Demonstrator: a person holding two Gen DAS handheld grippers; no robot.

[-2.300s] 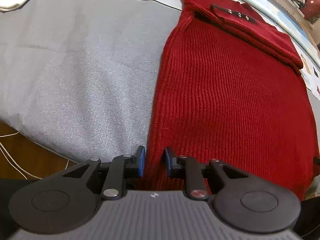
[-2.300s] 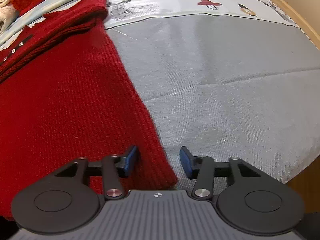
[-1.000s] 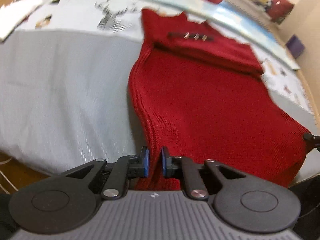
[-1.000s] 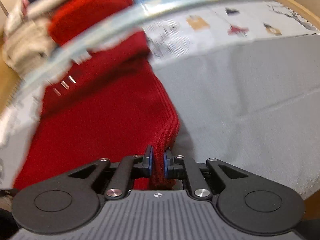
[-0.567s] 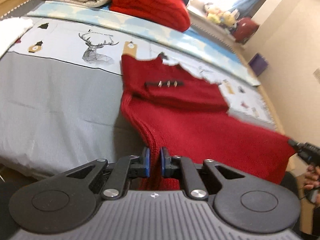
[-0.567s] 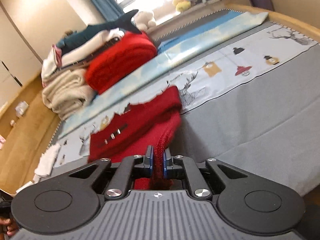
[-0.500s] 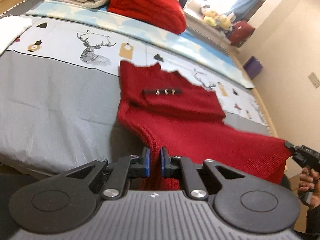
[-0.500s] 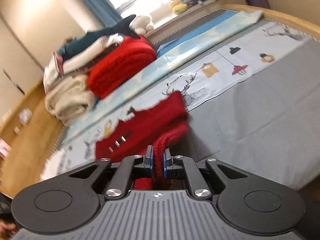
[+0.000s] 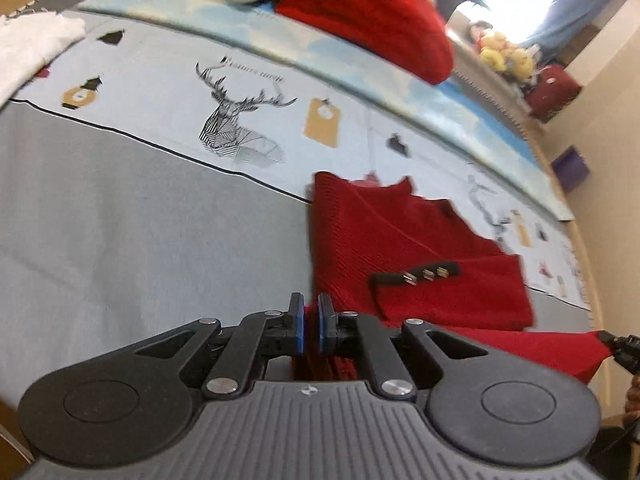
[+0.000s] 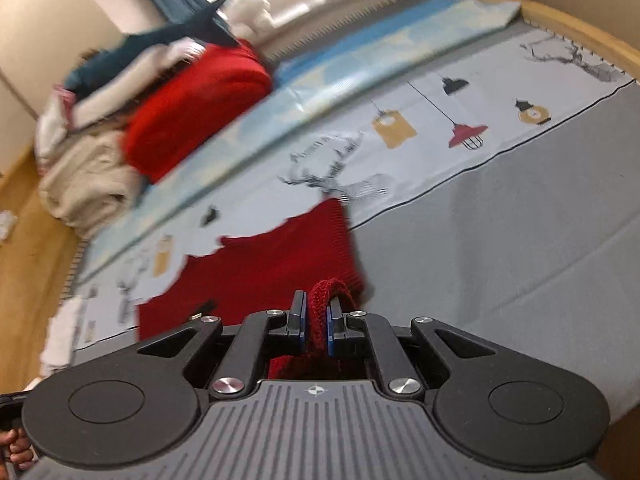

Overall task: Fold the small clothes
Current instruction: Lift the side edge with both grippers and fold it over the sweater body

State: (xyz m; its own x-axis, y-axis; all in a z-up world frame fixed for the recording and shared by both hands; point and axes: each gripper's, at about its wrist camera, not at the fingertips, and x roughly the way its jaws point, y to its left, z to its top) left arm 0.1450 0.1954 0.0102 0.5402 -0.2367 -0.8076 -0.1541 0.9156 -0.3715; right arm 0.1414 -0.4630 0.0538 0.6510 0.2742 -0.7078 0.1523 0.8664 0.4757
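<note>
Both tools, the left tool [image 9: 310, 328] and right tool [image 10: 315, 330], now clamped on the hem of the red knit sweater [image 9: 400, 248], have lifted it off the bed [image 9: 140, 220] toward the collar, beginning the fold.

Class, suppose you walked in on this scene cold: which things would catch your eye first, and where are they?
The red knit sweater on the grey bedspread, its near edge pinched in the left tongs and the right tongs. Next the deer print on the pale band beyond it. Then the folded red knit stacked at the bed's far side.
</note>
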